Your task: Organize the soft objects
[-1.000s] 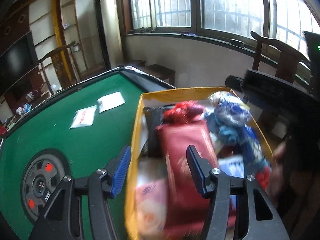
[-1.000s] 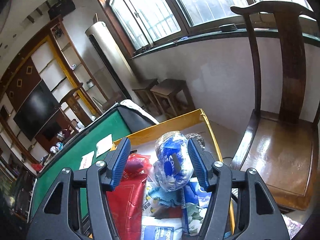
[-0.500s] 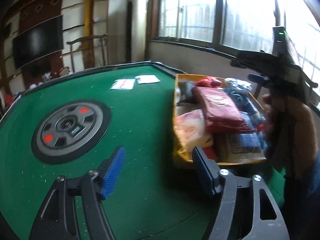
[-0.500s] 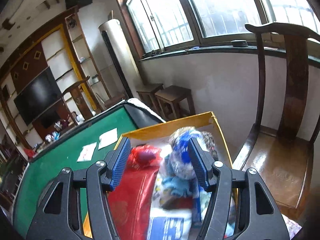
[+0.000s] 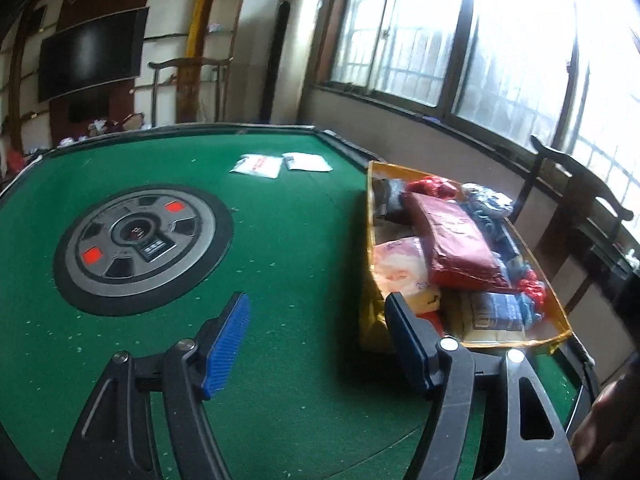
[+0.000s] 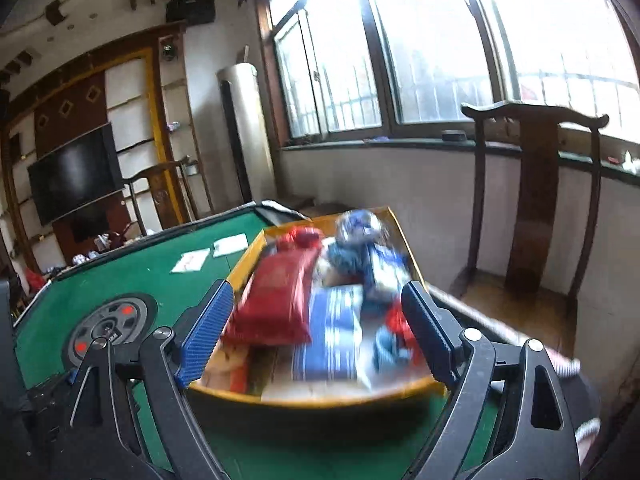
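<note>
A yellow box (image 5: 371, 216) stands on the right part of the green table (image 5: 280, 240); it also shows in the right wrist view (image 6: 320, 398). It holds several soft packs: a red pack (image 5: 456, 248) (image 6: 280, 296), a pink pack (image 5: 400, 268), a blue-striped pack (image 6: 332, 340) and a blue-white bundle (image 6: 360, 224). My left gripper (image 5: 316, 340) is open and empty above the felt, left of the box. My right gripper (image 6: 316, 336) is open and empty, above the box's near end.
A round grey dial (image 5: 140, 244) sits in the table's middle. Two white paper packets (image 5: 280, 164) lie at the far side. A wooden chair (image 6: 532, 216) stands right of the table by the window. A TV (image 5: 88, 52) hangs on the far wall.
Both grippers have pulled back from the box. The left one swung left and now looks over the table. The right one has let go of the blue-white bundle, which lies in the box.
</note>
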A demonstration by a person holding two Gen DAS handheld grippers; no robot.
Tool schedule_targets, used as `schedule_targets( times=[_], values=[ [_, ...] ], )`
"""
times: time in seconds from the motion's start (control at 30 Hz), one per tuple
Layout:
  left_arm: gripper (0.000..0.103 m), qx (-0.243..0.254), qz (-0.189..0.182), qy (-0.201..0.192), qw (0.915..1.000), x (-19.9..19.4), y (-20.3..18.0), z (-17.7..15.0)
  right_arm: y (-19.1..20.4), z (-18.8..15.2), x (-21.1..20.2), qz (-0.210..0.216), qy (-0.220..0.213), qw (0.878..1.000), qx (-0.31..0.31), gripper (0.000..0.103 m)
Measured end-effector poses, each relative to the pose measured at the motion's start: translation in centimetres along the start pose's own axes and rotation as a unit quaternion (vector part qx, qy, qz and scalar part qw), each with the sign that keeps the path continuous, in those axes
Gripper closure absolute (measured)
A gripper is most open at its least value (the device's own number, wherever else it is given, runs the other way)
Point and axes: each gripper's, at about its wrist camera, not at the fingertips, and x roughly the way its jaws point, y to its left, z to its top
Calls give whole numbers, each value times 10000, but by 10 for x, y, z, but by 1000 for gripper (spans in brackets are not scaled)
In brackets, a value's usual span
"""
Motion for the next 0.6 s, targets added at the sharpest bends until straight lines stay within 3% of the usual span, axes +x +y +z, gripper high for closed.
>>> schedule_targets(
  times=[0.23, 0.4, 0.6],
  values=[
    [33, 458, 66, -4, 9989, -9, -12, -5, 2, -6, -9, -441, -50, 9989, -162, 16],
    [33, 848, 169, -20, 9963, -15, -23, -6, 0, -6, -17, -437, -110, 9990, -13, 16],
    [23, 828, 274, 102, 9961, -20, -26, 0, 7, -6, -13, -461, -19, 9988, -187, 16]
  ],
)
